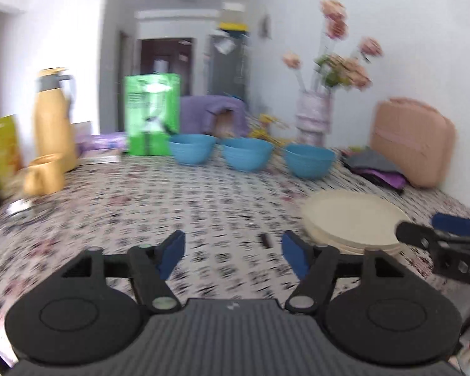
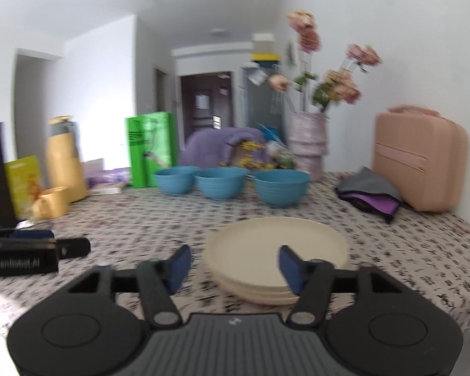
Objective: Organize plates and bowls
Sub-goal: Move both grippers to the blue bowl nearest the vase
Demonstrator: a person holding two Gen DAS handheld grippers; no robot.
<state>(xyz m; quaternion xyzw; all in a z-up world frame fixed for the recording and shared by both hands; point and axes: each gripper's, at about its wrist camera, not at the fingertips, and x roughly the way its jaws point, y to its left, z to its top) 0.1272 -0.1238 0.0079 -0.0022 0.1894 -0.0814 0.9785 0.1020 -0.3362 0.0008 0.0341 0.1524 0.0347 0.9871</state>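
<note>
Judging by how things lie, we count the plates as done: the cream plates (image 2: 275, 250) sit in 1 neat stack near the front edge of the patterned tablecloth (image 2: 407, 250). Our right gripper (image 2: 233, 266) hangs just in front of that stack with its fingers spread apart and nothing between them. Our left gripper (image 1: 232, 257) is likewise spread wide and empty over bare cloth, the stack off to its right. What we think is left is the bowls: 3 blue bowls (image 2: 221, 186) stand side by side in a row toward the back, each apart or barely touching, none nested yet.
</note>
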